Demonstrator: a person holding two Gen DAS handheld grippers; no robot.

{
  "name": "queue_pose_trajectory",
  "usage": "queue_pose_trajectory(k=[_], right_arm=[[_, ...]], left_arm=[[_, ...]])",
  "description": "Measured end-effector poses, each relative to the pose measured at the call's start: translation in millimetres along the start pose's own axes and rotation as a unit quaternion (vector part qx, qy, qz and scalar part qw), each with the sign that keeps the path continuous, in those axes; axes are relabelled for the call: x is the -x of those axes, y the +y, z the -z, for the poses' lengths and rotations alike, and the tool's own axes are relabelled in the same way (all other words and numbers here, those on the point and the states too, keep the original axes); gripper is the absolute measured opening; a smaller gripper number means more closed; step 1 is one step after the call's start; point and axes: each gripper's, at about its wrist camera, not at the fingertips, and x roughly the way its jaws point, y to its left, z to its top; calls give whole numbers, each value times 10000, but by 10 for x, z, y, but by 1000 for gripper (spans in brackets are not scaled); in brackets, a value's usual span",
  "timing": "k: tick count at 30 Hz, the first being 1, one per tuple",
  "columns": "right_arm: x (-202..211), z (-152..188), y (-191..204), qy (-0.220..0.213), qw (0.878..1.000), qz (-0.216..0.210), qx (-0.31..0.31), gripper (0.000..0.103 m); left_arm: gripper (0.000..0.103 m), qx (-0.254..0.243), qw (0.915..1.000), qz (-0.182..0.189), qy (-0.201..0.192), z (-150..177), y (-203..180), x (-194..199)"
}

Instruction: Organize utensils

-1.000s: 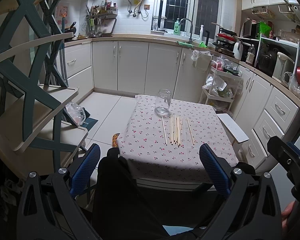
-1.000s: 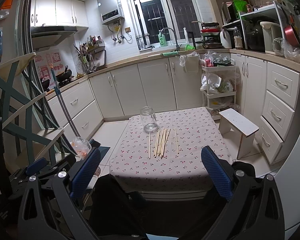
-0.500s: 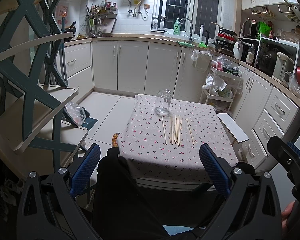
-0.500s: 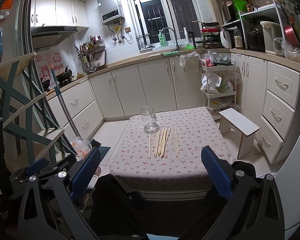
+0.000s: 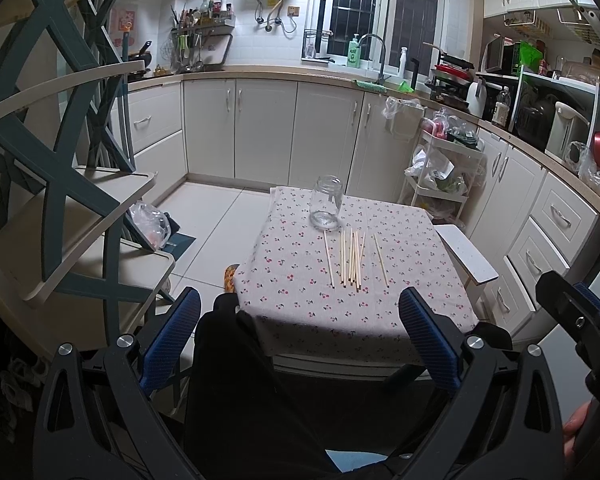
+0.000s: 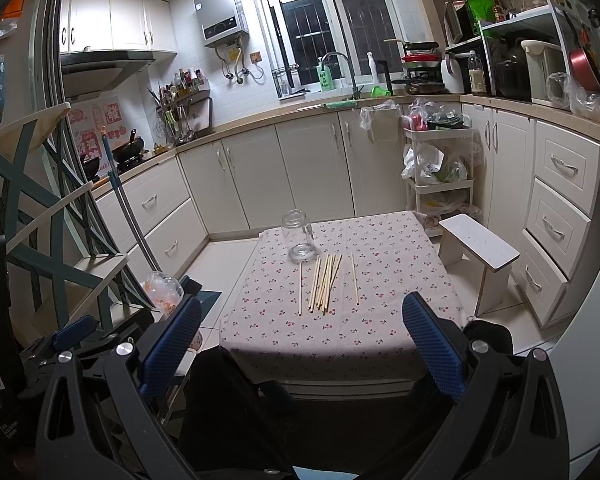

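Both the left gripper (image 5: 299, 332) and the right gripper (image 6: 302, 334) hang wide open and empty, short of the table (image 5: 300, 304). Straight ahead the chopsticks (image 5: 353, 258) lie pointing away, toward the empty glass jar (image 5: 326, 207) just behind them. Neither gripper looks nearer. Overlaps make the count unclear.

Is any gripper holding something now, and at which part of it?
Nothing is held. The left gripper and right gripper are both open and empty; the chopsticks lie on the table beside the glass jar.
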Motion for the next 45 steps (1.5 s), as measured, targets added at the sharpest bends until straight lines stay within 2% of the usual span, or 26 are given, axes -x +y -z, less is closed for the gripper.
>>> queue_pose_trajectory(k=[4, 7, 13, 20, 22, 23, 27, 29, 34, 40, 43, 45], right_arm=[[-127, 50, 34, 46, 10000, 37, 23, 97], [-372, 89, -2, 234, 9997, 72, -31, 97], [-990, 10, -259, 542, 9980, 194, -242, 97], [-1989, 1, -616, 1098, 9934, 275, -187, 97], [-2296, 31, -684, 1290, 9911, 274, -160, 91], [-2408, 32, -734, 1360, 9902, 271, -153, 83], [-3017, 69, -879, 1779, 9836, 254, -158, 68], [-3266, 69, -931, 1894, 9814, 282, -107, 66], [-3951, 97, -986, 2208, 9748, 295, 126, 51], [-4593, 125, -1059, 2486, 9679, 310, 215, 43], [-4788, 123, -1050, 2564, 9658, 262, 300, 35], [-4904, 121, -1057, 2625, 9642, 211, 314, 30]], left_arm=[[95, -69, 10000, -38, -37, 20, -39, -135], [95, -124, 9998, -20, 134, -7, -51, -375], [95, -28, 9985, 24, 549, -161, -69, -1141], [95, -44, 9950, 13, 999, -324, -162, -2179], [95, -61, 9938, -2, 1113, -362, -221, -2504], [95, -65, 9934, 23, 1143, -383, -246, -2641], [95, -106, 9910, 25, 1332, -424, -370, -3205], [94, -142, 9897, -28, 1423, -431, -441, -3523], [78, -114, 9836, -81, 1801, -413, -541, -4261], [70, -144, 9793, -160, 2013, -380, -651, -4882], [68, -198, 9776, -217, 2083, -356, -696, -5088], [62, -230, 9765, -251, 2130, -338, -725, -5170]])
